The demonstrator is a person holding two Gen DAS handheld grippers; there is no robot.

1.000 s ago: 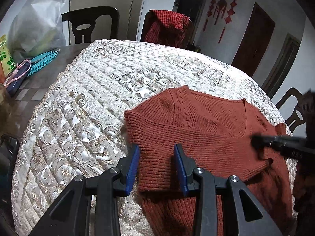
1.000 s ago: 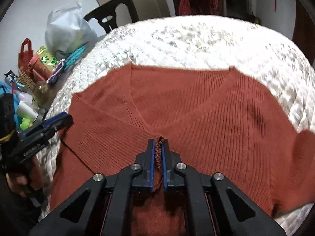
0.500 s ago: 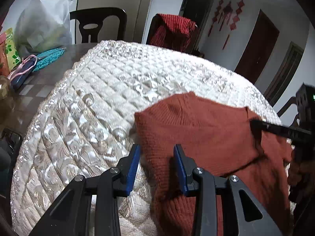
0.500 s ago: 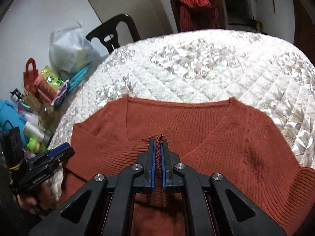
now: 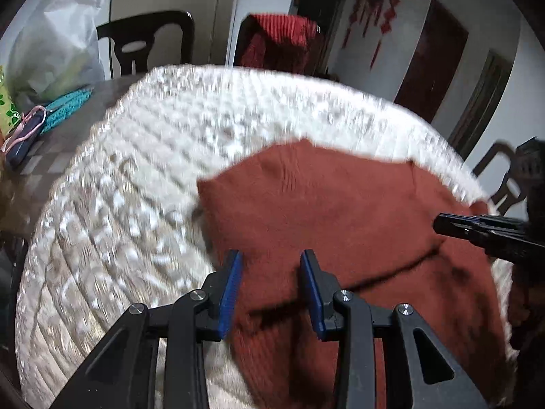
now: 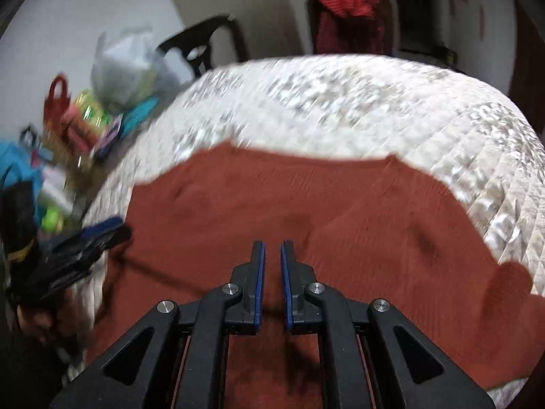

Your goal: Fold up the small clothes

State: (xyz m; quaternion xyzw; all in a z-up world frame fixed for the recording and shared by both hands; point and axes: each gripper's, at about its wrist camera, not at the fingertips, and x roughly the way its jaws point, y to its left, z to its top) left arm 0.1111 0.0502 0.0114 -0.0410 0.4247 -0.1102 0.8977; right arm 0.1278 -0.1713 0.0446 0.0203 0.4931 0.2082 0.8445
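We see a rust-red knit sweater (image 6: 357, 225) lying flat on the white quilted cover (image 6: 374, 102) of a round table, on the side nearest us. Its long axis runs side to side across both views; the far straight edge faces the table's middle, and one rounded bit (image 6: 511, 283) sticks out at the right edge in the right wrist view. A fold line shows as a dark crease (image 5: 391, 272) across the cloth. Both views are motion-blurred, so we cannot make out the knit detail or which end is the neck.

The right gripper (image 6: 272, 255) hangs over the sweater's near part; its jaws have just been opening and now stand a narrow gap apart, released, with nothing pinched between the blue pads (image 6: 260, 272). The left gripper (image 5: 270, 266) sits over the sweater's left edge, jaws part open, cloth seen between them but the pads (image 5: 231, 283) are not pressing it, so released too.

Around: a white plastic bag (image 5: 51, 51), a teal item (image 5: 68, 109) and small clutter (image 6: 75, 116) on the bare tabletop at left, well apart from the sweater. A black chair (image 5: 146, 41) and a chair draped with red cloth (image 5: 279, 41) stand behind the table. Red hanging ornaments (image 5: 378, 3) are on the far wall. Nothing lies on top of the sweater.
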